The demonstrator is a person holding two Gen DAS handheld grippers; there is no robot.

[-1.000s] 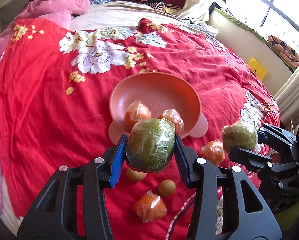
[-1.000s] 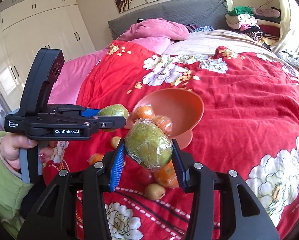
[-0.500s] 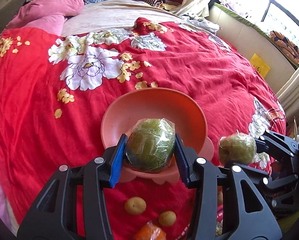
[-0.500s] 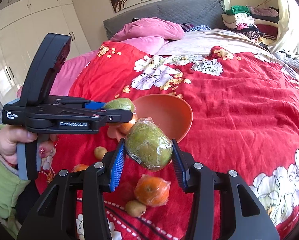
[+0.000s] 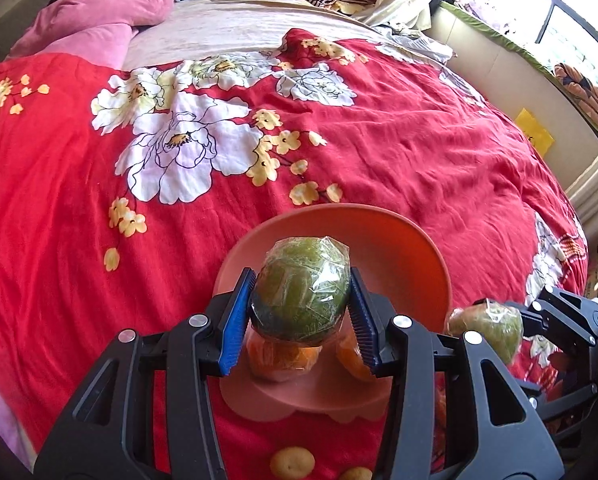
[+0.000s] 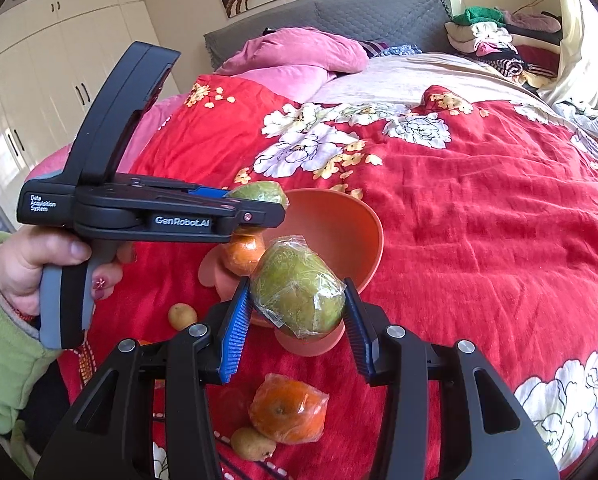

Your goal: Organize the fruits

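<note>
The left hand-held gripper (image 5: 300,312), levelled over the pink bowl (image 5: 399,252) on the red bed (image 5: 399,152), clamped a wrapped green fruit (image 5: 301,294) above the bowl's oranges (image 5: 283,356), while the right hand-held gripper (image 6: 297,322), just beside the bowl, gripped a second wrapped green fruit (image 6: 299,296).

Fruit count on the red bedspread

Two wrapped green fruits are showing, the first green fruit (image 5: 300,294) and the second green fruit (image 6: 297,295). At least three wrapped oranges are appearing: the first bowl orange (image 5: 279,357) and second bowl orange (image 5: 349,356) are sitting in the one pink bowl (image 5: 411,260), and a loose orange (image 6: 287,409) is lying on the bedspread. Two small yellow fruits are lying there too: the upper yellow fruit (image 6: 182,316) and the lower yellow fruit (image 6: 252,443).
</note>
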